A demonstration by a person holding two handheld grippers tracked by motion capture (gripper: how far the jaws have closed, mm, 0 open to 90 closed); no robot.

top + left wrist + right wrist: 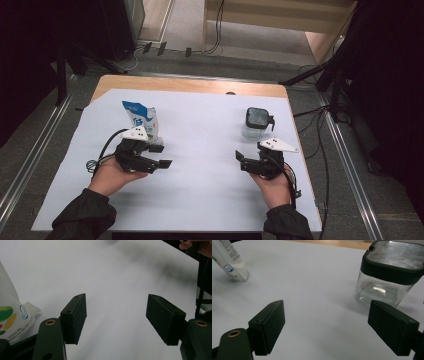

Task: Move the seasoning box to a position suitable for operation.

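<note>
Glass jar (384, 282) with a dark lid is standing upright on the white-covered tabletop (205, 130), just beyond the right gripper (239, 161) and off to the outer side of its fingers (268, 327); its clear walls are showing nothing inside. A white and blue pouch (142, 120) is standing just past the left gripper (161, 156), its bottom corner sitting beside the left-hand one of that gripper's fingers (75, 320) in the left gripper view; what it is holding cannot be told.

Both pairs of fingers are standing wide apart with only bare white cover between them. Neither pair is gripping or touching anything. In the right gripper view the jar is sitting just behind the right-hand finger, apart from it, and the pouch is standing far off, up and to the left.
</note>
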